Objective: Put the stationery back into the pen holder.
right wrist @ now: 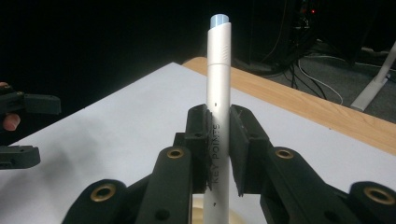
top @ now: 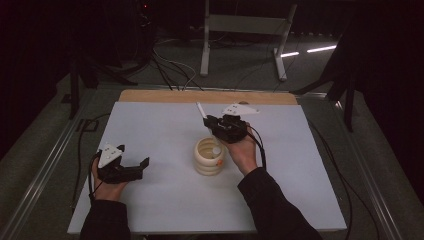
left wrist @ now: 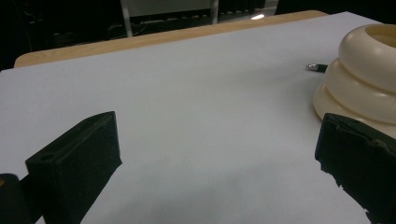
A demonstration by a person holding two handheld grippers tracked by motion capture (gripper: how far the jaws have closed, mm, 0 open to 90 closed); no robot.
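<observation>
- Near the surface's front left corner, the left claw (top: 131, 167) rests with jaws wide apart, holding nothing.
- Toward the middle stands a cream ribbed holder (top: 209, 156), probably rigid.
- Just behind it, the right claw (right wrist: 218, 140) clamps a white pen (right wrist: 218, 98) mid-barrel: light, stiff, likely slippery plastic.

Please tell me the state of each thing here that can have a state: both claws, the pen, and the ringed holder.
Right claw: shut on the white pen, held above the holder.
White pen: clamped between the pads, capped end pointing away from the claw.
Left claw: open, nothing between its jaws, low over the white table sheet.
Cream ringed holder: upright on the sheet, with at least one item inside.
</observation>
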